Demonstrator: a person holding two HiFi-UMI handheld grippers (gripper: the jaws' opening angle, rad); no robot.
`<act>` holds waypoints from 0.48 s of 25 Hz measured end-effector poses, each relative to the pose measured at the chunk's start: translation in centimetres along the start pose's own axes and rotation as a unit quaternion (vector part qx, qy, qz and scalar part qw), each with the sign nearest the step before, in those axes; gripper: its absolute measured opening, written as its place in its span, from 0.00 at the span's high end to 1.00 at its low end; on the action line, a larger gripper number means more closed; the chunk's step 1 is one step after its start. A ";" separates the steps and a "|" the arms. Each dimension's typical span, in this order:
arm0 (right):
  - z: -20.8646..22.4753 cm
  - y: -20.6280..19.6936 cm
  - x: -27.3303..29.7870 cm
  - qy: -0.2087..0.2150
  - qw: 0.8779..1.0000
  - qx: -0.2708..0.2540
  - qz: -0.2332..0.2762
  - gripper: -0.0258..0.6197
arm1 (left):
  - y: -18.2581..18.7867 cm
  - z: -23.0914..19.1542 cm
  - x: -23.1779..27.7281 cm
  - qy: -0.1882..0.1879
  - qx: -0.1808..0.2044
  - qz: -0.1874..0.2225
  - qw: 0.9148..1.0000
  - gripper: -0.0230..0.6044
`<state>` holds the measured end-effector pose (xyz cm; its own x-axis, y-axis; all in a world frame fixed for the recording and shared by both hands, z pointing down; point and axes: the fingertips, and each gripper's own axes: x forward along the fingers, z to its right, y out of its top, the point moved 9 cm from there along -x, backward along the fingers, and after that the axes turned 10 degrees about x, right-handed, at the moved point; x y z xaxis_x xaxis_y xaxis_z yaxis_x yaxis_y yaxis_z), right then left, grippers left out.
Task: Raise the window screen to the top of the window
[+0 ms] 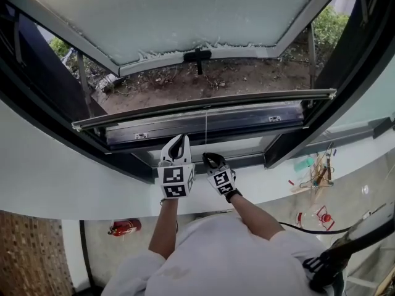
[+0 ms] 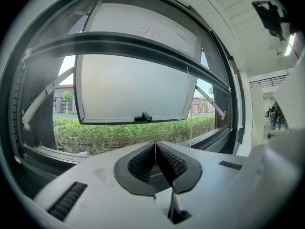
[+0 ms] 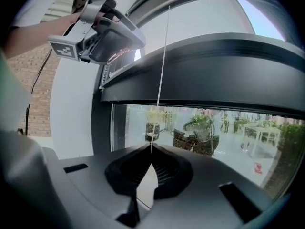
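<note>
The window screen's dark bottom bar (image 1: 203,105) runs across the opening, with fine mesh (image 2: 143,23) above the bar (image 2: 128,44). A thin white pull cord (image 1: 205,128) hangs from the bar's middle. My right gripper (image 1: 208,158) is below the bar and shut on the cord (image 3: 163,56), which runs straight down into its closed jaws (image 3: 151,148). My left gripper (image 1: 179,140) is just to its left, pointing up toward the frame and shut with nothing between its pads (image 2: 155,144). It also shows high at the left as the left gripper (image 3: 102,32).
Beyond the screen, the frosted glass sash (image 1: 185,17) is pushed outward, its black handle (image 1: 197,56) at the lower edge. A white sill (image 1: 278,184) lies under the grippers. A red fire extinguisher (image 1: 125,227) and hangers (image 1: 318,174) lie on the floor.
</note>
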<state>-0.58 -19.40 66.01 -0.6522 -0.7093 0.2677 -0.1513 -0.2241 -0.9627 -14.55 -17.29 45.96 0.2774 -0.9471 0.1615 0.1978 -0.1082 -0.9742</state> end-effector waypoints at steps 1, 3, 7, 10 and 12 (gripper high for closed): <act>0.0 0.1 0.1 0.000 1.000 0.000 0.002 0.96 | 0.0 0.0 0.1 -0.001 0.000 0.000 1.000 0.95; 0.1 0.3 0.1 -0.001 1.000 0.001 0.005 0.96 | 0.1 0.1 0.4 -0.005 -0.001 0.002 1.000 0.95; 0.1 0.7 -0.3 0.001 1.000 0.001 0.012 0.96 | 0.3 0.4 0.7 -0.013 -0.001 0.006 1.000 0.95; 0.1 0.8 -0.9 0.002 1.000 0.001 0.015 0.96 | 0.3 0.6 0.8 -0.017 -0.002 0.007 1.000 0.95; 0.2 0.7 -1.2 -0.001 1.000 0.003 0.016 0.96 | 0.2 0.6 0.9 -0.019 -0.002 0.006 1.000 0.95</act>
<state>0.26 -18.83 65.04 -0.6558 -0.7171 0.2360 -0.1250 -0.2052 -0.9707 -13.74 -17.97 46.01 0.3156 -0.9359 0.1566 0.1899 -0.0994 -0.9768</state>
